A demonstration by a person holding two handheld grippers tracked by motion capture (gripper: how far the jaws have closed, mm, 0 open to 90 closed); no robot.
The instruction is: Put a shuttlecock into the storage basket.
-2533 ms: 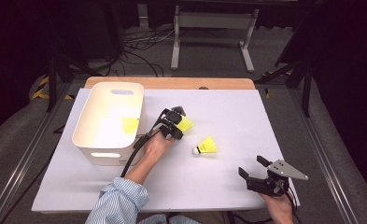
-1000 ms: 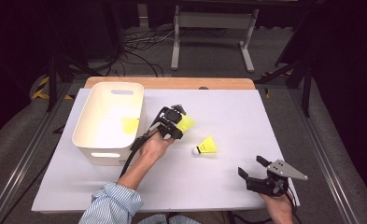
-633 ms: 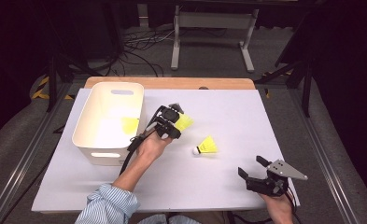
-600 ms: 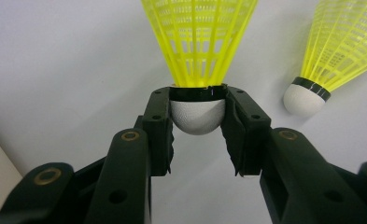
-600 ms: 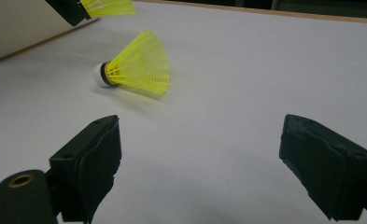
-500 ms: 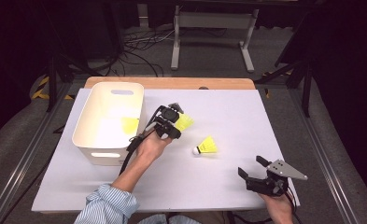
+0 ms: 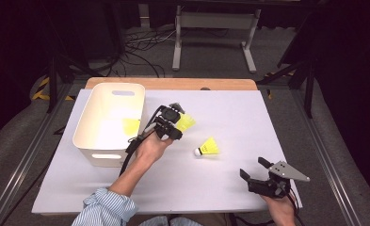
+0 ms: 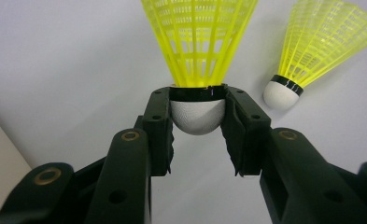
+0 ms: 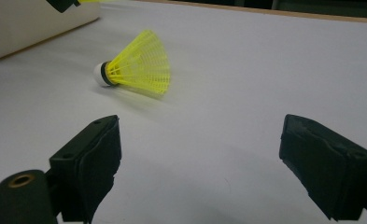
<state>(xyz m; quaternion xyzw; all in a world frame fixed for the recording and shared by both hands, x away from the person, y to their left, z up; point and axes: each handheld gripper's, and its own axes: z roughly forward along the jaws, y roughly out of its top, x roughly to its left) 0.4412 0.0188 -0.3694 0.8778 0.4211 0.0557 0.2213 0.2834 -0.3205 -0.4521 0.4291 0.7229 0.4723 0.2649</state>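
Observation:
My left gripper (image 7: pixel 173 125) hangs just right of the white bin (image 7: pixel 89 110), shut on the white cork of a yellow shuttlecock (image 7: pixel 186 122). In the left gripper view the pads clamp that cork on both sides and the skirt of the shuttlecock (image 8: pixel 197 42) points away from the left gripper (image 8: pixel 197 126). A second yellow shuttlecock (image 7: pixel 208 148) lies on its side on the white table top, also seen as the shuttlecock (image 8: pixel 319 51) and the shuttlecock (image 9: pixel 137 70). A third shuttlecock (image 7: pixel 131 126) lies in the bin. My right gripper (image 7: pixel 260 175) rests open near the front right, right gripper (image 9: pixel 209 158) with nothing between its jaws.
The white table top (image 7: pixel 229 113) has a wooden strip (image 7: pixel 173 83) along its far edge. The bin's wall (image 9: pixel 31 18) shows at the upper left of the right gripper view. Dark floor with cables and a metal stand lies beyond the table.
The left forearm has swung slightly to the left, while the left gripper and its shuttlecock have edged a little toward the bin. The right gripper has not moved.

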